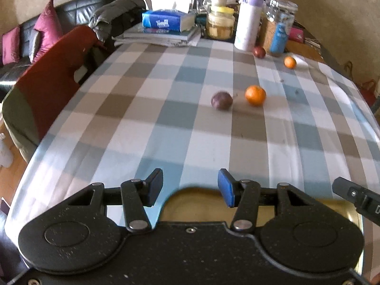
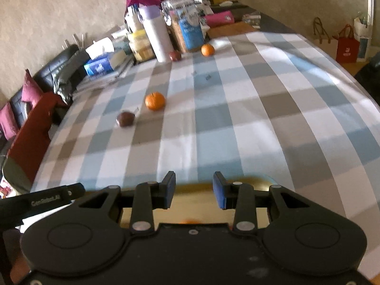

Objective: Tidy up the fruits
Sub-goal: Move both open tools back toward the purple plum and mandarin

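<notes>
On the checked tablecloth lie a dark purple plum [image 1: 221,100] and an orange mandarin [image 1: 255,95] side by side; the right wrist view shows the plum [image 2: 125,119] and mandarin [image 2: 154,101] too. Farther back sit a red plum [image 1: 258,52] [image 2: 175,55] and a second mandarin [image 1: 290,62] [image 2: 207,49]. My left gripper [image 1: 190,187] is open and empty over the near table edge, above a golden bowl [image 1: 194,204]. My right gripper [image 2: 194,190] is open and empty above that bowl [image 2: 258,181], where an orange fruit [image 2: 190,222] peeks out.
The table's far end is crowded: a blue tissue pack [image 1: 166,21] on books, a yellow-lidded jar [image 1: 219,22], a white and lilac bottle [image 1: 248,19], a glass jar [image 1: 277,23]. A red-backed chair [image 1: 47,83] and black sofa [image 1: 71,11] stand left. Bags [image 2: 346,47] sit right.
</notes>
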Available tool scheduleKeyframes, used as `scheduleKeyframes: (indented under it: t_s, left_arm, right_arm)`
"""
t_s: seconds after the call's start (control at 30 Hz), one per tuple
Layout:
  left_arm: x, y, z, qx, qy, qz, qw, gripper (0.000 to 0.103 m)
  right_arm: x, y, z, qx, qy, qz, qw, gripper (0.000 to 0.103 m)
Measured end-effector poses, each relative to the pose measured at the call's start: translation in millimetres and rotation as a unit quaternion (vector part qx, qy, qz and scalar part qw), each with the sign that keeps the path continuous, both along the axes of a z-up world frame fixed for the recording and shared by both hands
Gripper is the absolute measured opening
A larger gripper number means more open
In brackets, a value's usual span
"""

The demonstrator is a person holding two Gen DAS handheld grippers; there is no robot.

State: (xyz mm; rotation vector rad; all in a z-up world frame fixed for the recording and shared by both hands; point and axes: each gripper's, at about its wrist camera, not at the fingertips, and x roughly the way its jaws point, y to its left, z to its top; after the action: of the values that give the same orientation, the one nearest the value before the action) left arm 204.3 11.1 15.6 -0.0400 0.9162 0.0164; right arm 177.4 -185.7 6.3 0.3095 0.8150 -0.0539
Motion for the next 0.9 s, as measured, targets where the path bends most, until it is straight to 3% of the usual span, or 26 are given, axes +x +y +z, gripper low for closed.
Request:
scheduleKeyframes:
  t_s: [0.27,0.43,0.7,0.9]
  left_arm:
    - [43,-19,3,0.022,-0.028,0.0,0.9994,0.059]
    - [70,-23,-5,0.008,-0.02,0.004,0.9998,0.059]
    - [112,-24,-14,-0.023,-0.021,0.04,0.9987,0.059]
    - [130,-28,-22,-0.007,-0.036,0.054,0.9978,0.059]
  right_arm:
    - [42,9,12,-0.015,-0.035,-0.006,0.999,0.038]
    - [69,18,4,-0.034,-0.028,0.004,0.999,0.038]
    - [113,27,-12,-0.022,-0.024,-0.004,0.999,0.038]
    - [145,17,-24,0.009,-0.012,-0.041,0.999,0.038]
